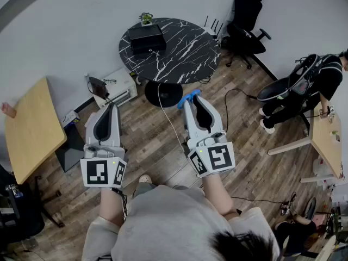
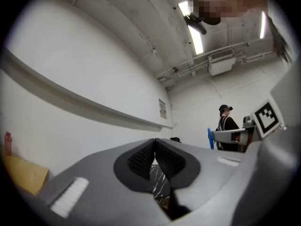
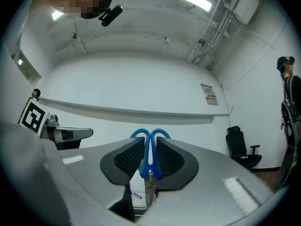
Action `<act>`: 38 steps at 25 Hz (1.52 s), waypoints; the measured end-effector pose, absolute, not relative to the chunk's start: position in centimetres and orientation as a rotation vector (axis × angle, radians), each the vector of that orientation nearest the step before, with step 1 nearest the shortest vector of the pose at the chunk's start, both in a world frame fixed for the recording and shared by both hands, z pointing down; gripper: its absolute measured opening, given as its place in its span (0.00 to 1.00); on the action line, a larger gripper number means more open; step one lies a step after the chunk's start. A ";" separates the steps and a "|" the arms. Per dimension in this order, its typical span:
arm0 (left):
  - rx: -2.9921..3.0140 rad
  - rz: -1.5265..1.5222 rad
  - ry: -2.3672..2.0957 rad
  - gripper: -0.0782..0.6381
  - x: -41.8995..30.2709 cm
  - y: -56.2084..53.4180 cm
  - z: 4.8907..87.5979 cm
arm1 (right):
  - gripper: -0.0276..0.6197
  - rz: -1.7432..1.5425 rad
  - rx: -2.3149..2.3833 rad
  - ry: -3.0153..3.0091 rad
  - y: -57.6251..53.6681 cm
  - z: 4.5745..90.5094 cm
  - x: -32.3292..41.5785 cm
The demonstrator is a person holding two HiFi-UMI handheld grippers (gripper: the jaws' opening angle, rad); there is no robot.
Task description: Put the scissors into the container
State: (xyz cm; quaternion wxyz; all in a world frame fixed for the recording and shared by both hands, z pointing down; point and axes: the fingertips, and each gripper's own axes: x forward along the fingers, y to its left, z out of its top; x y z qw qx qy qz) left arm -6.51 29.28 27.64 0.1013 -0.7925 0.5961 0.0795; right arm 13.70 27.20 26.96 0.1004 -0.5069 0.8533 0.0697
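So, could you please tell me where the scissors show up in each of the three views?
Head view: scissors at centre, blue handles beyond the right claw.
Left gripper view: blue sliver right of centre.
Right gripper view: centre, clamped in the right claw.
Shared landmark: person in black, at right.

Both arms stretched fwd and down, side by side, grippers pointing away from the body. Left gripper (image 1: 112,106) sits a bit lower and further left, its marker cube (image 1: 102,171) just above the bare left forearm (image 1: 111,204). Its jaws are closed tip to tip w/ nothing between. Right gripper (image 1: 187,99) angles slightly inward, jaws clamped on the scissors (image 3: 146,157) by the blue handles, loops poking out past the tips.
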 end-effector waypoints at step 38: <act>-2.410 0.228 1.669 0.19 -13.1 15.3 29.1 | 0.16 0.169 -1.623 2.407 14.2 28.1 8.4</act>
